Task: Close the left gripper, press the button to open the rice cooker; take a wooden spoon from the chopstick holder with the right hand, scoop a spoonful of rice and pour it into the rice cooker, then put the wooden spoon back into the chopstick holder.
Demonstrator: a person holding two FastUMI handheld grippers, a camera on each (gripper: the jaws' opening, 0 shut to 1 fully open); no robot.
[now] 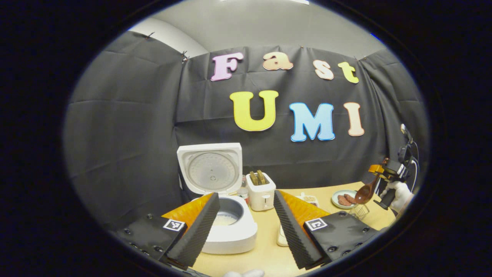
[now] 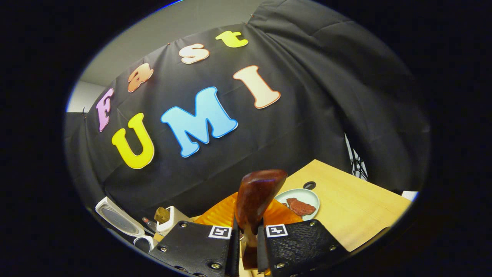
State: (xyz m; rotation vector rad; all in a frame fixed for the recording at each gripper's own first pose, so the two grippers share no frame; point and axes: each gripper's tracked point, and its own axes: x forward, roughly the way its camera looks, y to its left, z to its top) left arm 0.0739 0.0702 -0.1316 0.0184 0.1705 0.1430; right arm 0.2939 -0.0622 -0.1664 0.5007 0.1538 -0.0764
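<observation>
The rice cooker [image 1: 226, 219] stood on the bench [image 1: 269, 250] with its lid [image 1: 210, 168] swung fully up and back, so the pot lay open from above and the pale rice [image 1: 225, 219] in its bottom showed; the button press looked done, and that would explain why the left hand-held gripper [image 1: 246, 223] hung back with its fingers spread wide apart, holding nothing, the cooker framed between them. The right hand-held gripper [image 2: 246, 246] was clamped on the handle of the wooden spoon [image 2: 255, 200], both fingers pressing it from either side so the bowl stood up ahead of them; in the left gripper view that spoon [image 1: 365, 192] hung high at the far right, above a small wire basket [image 1: 359, 211], which I took to be the chopstick holder, though I could not tell for certain; whether the bowl carried rice could not be made out. A plate [image 2: 307, 198] with reddish pieces sat near the basket, and a toaster [image 1: 261, 194] stood just beside the cooker; both looked clear of the spoon's likely path, so the risk lay mainly in tilting the spoon.
</observation>
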